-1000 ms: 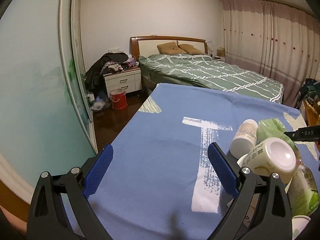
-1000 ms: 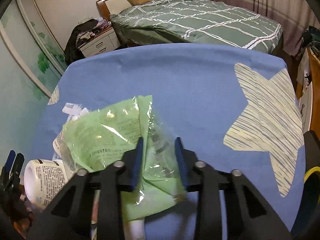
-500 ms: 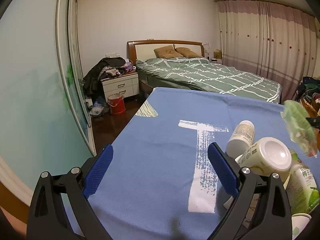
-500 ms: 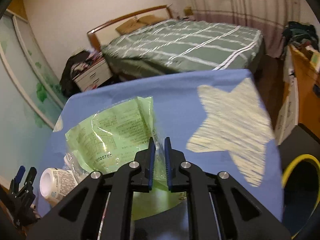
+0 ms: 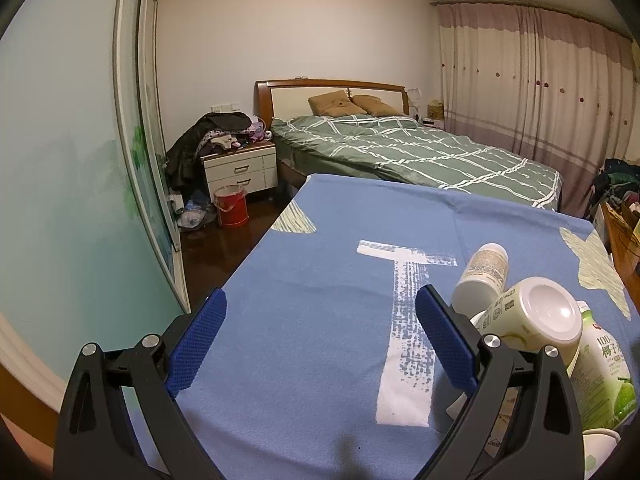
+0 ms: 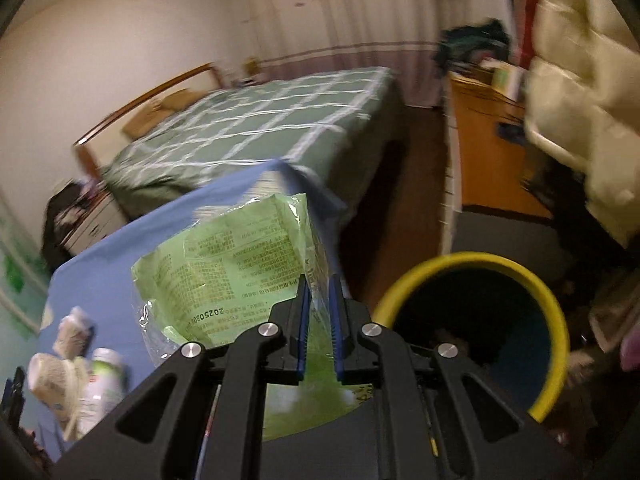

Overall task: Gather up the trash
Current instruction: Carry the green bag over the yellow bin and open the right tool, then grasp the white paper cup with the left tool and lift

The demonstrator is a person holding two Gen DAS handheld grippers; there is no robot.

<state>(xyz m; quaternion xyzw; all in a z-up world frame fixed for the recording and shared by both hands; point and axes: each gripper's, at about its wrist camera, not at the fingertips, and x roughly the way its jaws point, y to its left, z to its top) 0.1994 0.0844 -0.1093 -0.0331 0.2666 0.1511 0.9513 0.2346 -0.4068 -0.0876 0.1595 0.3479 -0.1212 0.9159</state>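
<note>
R gripper (image 6: 319,307) has its blue pads nearly together, pinched on a crinkly green plastic wrapper (image 6: 228,264), which sticks up and to the left of the fingers, off the table; back side shows dense small print, too fine to read, w/ a date-like code "2025080…" seen reversed near the lower edge. Just right of and below the R fingers is a bin w/ yellow rim (image 6: 472,258), dark inside, contents hard to make out; wrapper is beside it, not in it. L gripper (image 5: 320,334) is spread wide, nothing btwn the pads, hovering low over the blue tablecloth (image 5: 312,280), which carries a white "T" print (image 5: 404,320) running btwn the fingers and pale star shapes at the edges. Right of the L gripper's right finger sits a heap of bottles: a white bottle lying down (image 5: 482,276) w/ small unreadable label text, a pale cream bottle (image 5: 532,316) w/ its base toward the cam, touching the first, and a green-label drink bottle (image 5: 600,376) reading "100" plus Chinese chars w/ a green fruit picture. Ahead of the L gripper: bed w/ green checked cover (image 5: 400,148), brown pillows, white nightstand (image 5: 240,170) piled w/ clothes, red bucket (image 5: 230,210) on dark wood floor, striped curtains (image 5: 532,80) far right. R view is motion-blurred.
</note>
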